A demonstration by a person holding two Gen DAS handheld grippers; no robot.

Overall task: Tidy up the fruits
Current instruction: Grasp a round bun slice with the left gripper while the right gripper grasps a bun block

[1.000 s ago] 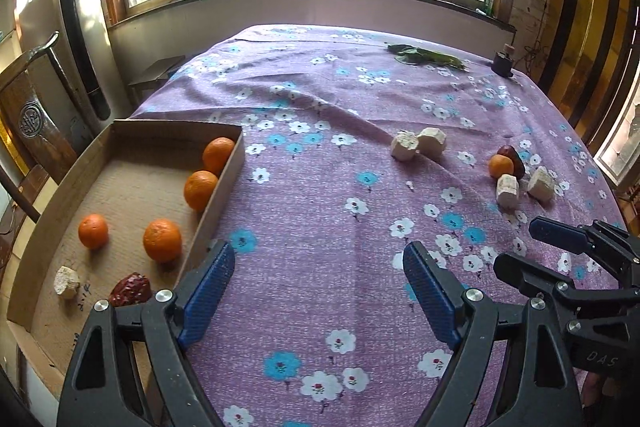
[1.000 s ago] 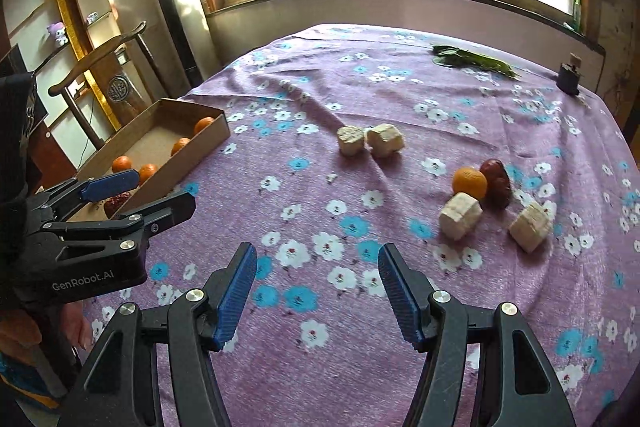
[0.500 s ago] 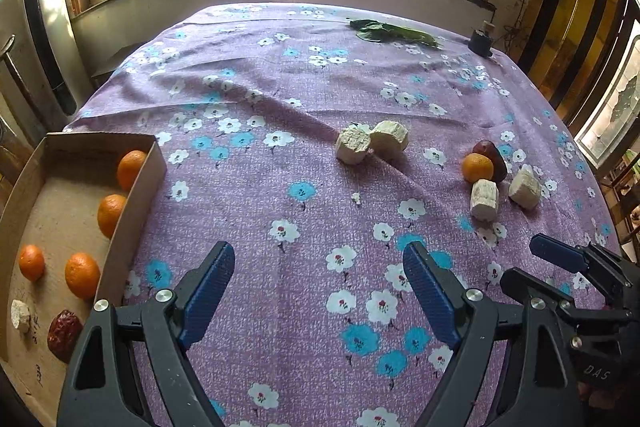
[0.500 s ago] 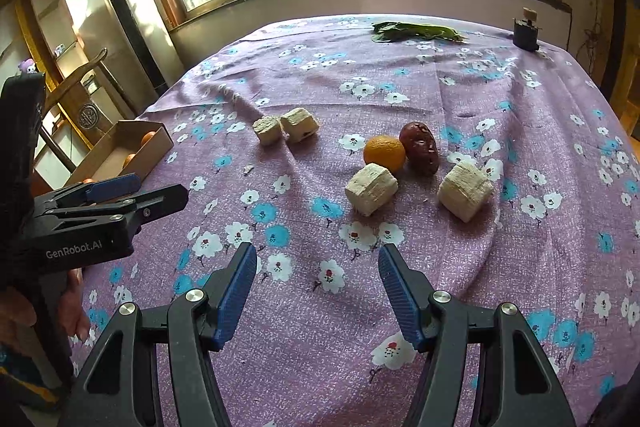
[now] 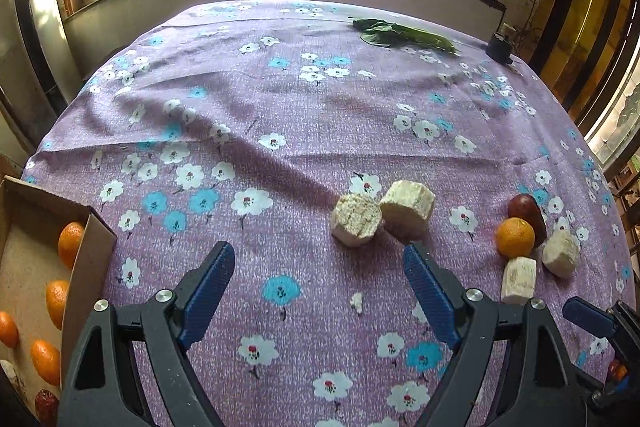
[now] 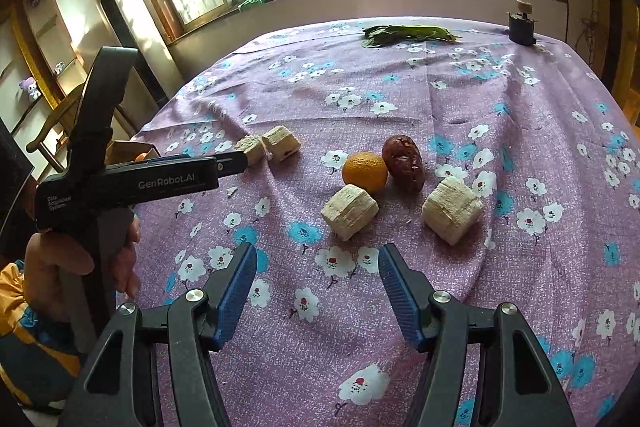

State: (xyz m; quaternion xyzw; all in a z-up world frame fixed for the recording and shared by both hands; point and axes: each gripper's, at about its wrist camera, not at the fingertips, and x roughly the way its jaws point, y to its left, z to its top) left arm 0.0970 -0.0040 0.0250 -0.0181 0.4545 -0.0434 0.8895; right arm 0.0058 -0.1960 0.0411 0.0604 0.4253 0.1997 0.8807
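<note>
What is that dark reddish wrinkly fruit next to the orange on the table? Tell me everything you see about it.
The dark red fruit looks like a dried date: oval, with wrinkled, glossy maroon skin and a few pale flecks. It lies on its side on the purple flowered tablecloth, right beside the small orange, seemingly touching it. Two pale cut chunks sit just in front of it, apart from it. Nothing holds it; the fingers of the right gripper stand open, well short of it.

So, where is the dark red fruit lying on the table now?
In the right wrist view the dark red fruit lies mid-table on the purple cloth, touching the orange on its left, behind two pale chunks.
</note>
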